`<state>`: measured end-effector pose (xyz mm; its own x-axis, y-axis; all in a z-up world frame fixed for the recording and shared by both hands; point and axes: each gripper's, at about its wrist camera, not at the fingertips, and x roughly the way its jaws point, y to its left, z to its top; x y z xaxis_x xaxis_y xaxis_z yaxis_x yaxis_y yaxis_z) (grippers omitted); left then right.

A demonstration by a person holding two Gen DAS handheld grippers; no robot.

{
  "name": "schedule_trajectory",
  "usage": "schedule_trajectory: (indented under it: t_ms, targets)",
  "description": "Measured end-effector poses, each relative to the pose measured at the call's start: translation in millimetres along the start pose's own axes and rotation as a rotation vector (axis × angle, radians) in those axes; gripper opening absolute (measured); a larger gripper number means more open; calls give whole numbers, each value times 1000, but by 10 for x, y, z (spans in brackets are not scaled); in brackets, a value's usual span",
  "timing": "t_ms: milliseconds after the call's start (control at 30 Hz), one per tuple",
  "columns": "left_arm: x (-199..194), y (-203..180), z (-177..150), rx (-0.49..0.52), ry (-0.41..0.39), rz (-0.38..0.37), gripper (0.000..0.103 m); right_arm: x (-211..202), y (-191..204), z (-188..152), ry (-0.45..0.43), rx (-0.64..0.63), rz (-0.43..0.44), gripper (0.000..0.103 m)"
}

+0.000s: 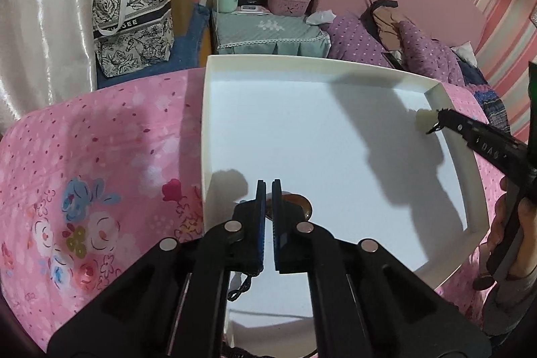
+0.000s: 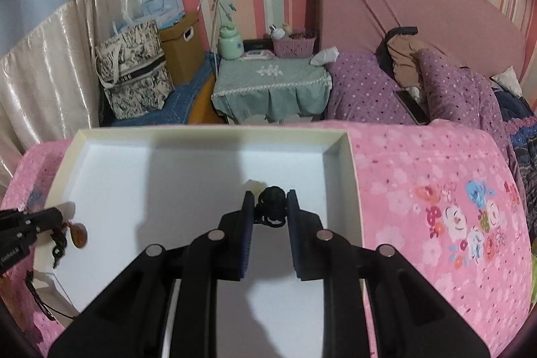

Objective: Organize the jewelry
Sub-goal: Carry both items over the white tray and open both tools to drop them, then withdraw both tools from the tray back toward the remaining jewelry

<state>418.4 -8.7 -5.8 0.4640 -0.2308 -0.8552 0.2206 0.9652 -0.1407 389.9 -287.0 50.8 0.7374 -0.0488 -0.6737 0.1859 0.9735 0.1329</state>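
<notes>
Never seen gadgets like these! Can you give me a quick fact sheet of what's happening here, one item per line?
Setting: white tray on a pink floral bedspread
Left gripper: shut on a black chain with an amber pendant
Right gripper: shut on a black cord ornament with a cream bead
Position: both pieces held over the tray

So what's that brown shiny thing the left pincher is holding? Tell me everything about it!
It's an amber pendant, a glossy, see-through orange-brown oval, like resin or glass. It hangs from a dark chain which the left gripper pinches between its nearly closed blue-padded fingers, over the near left part of the white tray. Whether it touches the tray floor, I cannot tell.
</notes>
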Motion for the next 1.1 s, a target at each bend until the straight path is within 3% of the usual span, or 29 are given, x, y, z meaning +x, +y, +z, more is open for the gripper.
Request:
schedule_trajectory:
  t_ms: [67,133,167,200,300,433,500,667,900,1100]
  targets:
    - [-32,-3,-11,11,-14,7,1,23,-13,-32,17,-4,-8,20]
    - [-81,-2,-24,22,-22,15,7,20,-51,-44,28,11,1,21]
    - [-116,10,-36,22,-29,18,15,16,-61,-45,32,14,0,22]
    - [-157,20,-55,22,-39,22,25,6,-70,-49,37,15,0,30]
    - [-300,42,-137,24,-73,43,37,-69,-82,-65,14,14,-12,51]
    - [-508,52,-300,25,-107,43,46,-200,-139,-106,4,19,-2,55]
    - [-654,42,-408,21,-133,50,55,-348,-163,-165,-11,17,8,56]
    - [-1056,-30,-704,16,-213,61,77,-863,-206,-455,-98,-22,-41,77]
    - [-1456,-123,-1127,17,-253,74,88,-1478,-326,-938,-135,-34,-88,88]
    - [-1562,-194,-1415,17,-247,95,94,-1766,-384,-1304,-130,-2,-57,90]
